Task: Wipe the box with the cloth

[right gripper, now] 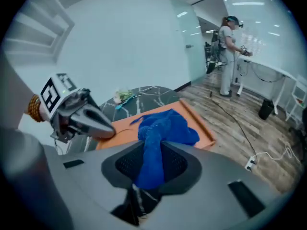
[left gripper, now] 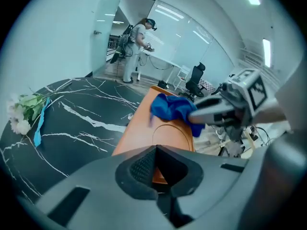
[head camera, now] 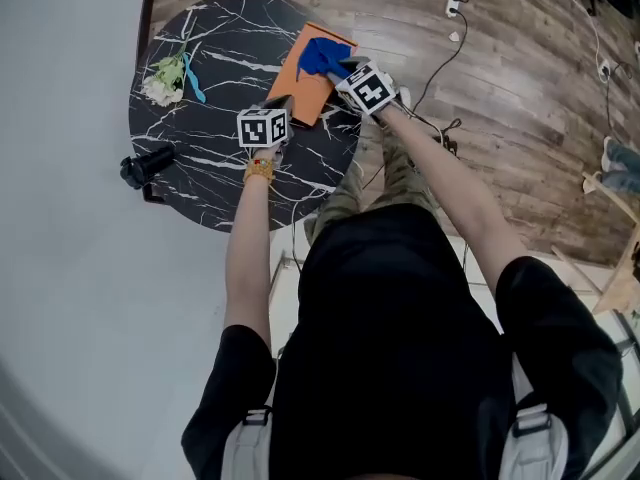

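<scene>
The blue cloth [right gripper: 165,126] is pinched in the right tool [right gripper: 152,152]: a twisted fold runs down between its two pads, and the rest is bunched just ahead of the tips on the orange box [head camera: 305,93]. The box lies flat on the round black marbled bench [head camera: 230,188], at the side nearest the wooden floor [head camera: 520,118], and the cloth covers its far end. The left tool [left gripper: 157,150] has its pads pressed together with nothing between them. Its tips are at the near edge of the box, but whether they touch it cannot be told.

The head view alone shows how the whole bench is laid out, with white flowers [head camera: 165,78] well apart from the box on the far left. Each gripper view shows the other tool across the box. Each also shows a person [left gripper: 136,42] standing at a white table in the room beyond, which the head view leaves out.

Both arms reach forward over the bench, with the tools tilted downward and drawn in toward each other over the box. The left wrist wears a yellow bracelet [head camera: 259,170].
</scene>
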The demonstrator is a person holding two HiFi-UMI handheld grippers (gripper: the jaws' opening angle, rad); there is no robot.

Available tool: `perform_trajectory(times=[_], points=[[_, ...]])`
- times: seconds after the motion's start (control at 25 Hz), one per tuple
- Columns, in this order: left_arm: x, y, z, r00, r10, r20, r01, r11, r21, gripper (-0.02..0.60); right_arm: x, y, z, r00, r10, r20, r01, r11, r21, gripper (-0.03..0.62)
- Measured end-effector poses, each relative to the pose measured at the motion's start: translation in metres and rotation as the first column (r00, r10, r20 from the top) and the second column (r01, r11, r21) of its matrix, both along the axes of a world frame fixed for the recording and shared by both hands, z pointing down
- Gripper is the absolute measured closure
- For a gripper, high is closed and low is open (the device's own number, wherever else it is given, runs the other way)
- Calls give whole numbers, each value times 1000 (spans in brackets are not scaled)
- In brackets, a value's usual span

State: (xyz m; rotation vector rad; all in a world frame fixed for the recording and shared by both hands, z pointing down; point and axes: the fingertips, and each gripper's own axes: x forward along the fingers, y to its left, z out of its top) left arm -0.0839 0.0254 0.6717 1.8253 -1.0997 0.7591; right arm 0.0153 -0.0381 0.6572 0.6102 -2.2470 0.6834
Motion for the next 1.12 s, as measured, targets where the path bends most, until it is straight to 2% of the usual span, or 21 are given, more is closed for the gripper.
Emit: perform_trajectory(times=[0.08,0.16,0.24,0.28,0.36,0.48,0.56,0.64,0.72,0.76,0.84,0.92,1.0,1.12], points=[[-1,1,1,1000,2,1,-2,1000,-9,577,-34,65,2,993,-106,47,107,994,-20,511],[-4,2,1,1000,10,-1,-10,1000,-26,577,-65,124,0,973,-201,118,210,975,-69,511],[-6,3,0,1000,21,-6,-21,999,-35,578,-68,137,-1,964,-228,136,240,967,-86,511],[-5,3,0,1000,26,-9,-27,999,-38,578,-56,124,1,972,-196,131,209,973,-94,511],[-3,2,1,999,30,-13,-31,999,-42,578,-14,72,11,992,-65,105,76,991,-107,511],[-2,2,0,1000,26,-11,-26,999,-40,578,52,-13,16,994,102,41,-97,989,-109,513],[0,2,0,1000,14,-18,-15,999,-35,578,68,-41,13,991,131,22,-128,985,-117,513],[0,1,1,1000,4,-25,-5,1000,-30,578,62,-39,14,991,133,7,-131,984,-123,513],[0,-2,1,1000,7,-28,-8,1000,-29,578,41,-9,19,995,99,13,-95,982,-163,513],[-1,-4,1,1000,10,-27,-11,999,-30,578,26,18,22,998,57,32,-49,978,-202,513],[-4,-2,-1,1000,12,-20,-13,999,-34,578,-13,86,25,995,-70,74,88,960,-266,513],[-6,1,-1,1000,6,-22,-7,999,-34,578,-45,144,20,980,-184,78,198,944,-264,513],[-2,2,0,1000,10,-28,-11,999,-34,578,-50,156,21,979,-198,52,205,951,-232,512],[2,0,1,999,52,-9,-52,998,-33,578,-22,105,33,987,-157,21,158,967,-199,512]])
